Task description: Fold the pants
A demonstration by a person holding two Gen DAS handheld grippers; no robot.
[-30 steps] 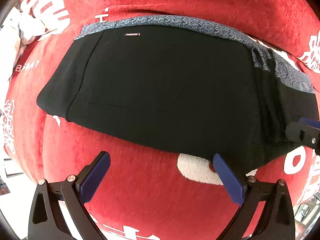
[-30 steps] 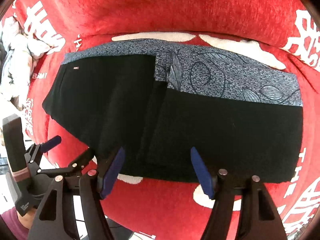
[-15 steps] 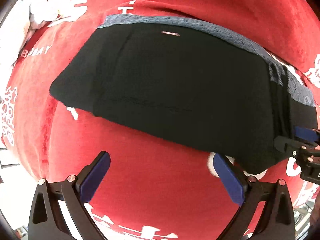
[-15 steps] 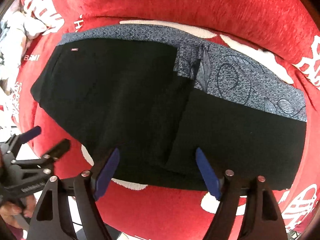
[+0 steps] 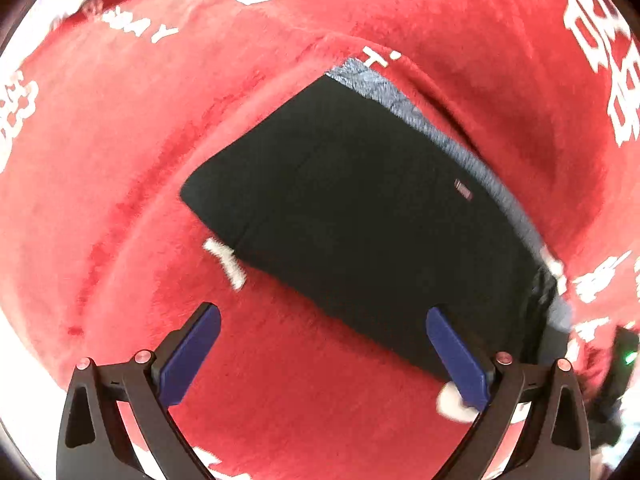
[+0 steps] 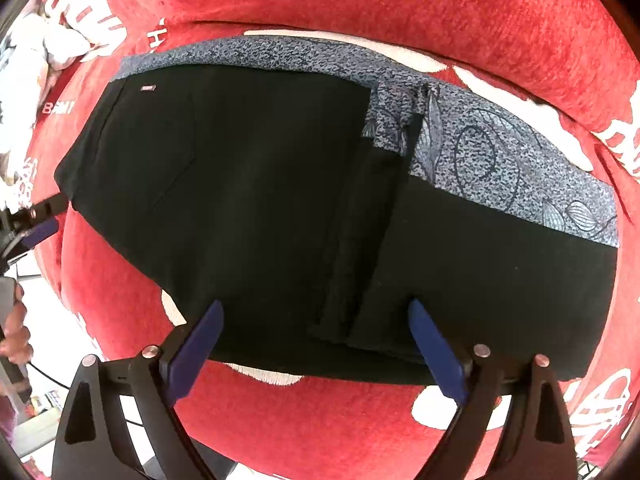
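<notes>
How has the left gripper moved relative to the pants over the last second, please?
Yes: the left gripper has swung left, so the pants sit right of centre, no longer spanning its view.

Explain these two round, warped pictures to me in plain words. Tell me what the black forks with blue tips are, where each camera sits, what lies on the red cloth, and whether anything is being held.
No robot here: a person holds a hand-operated claw in each hand. Each claw carries a wide-angle camera that looks forward along its two blue-padded fingers, hence the round warping. One picture comes from the left claw, the other from the right claw. On the red blanket with white lettering lie folded black pants with a grey patterned band along the far edge. Both claws are open and hold nothing; the right one sits at the pants' near edge.
</notes>
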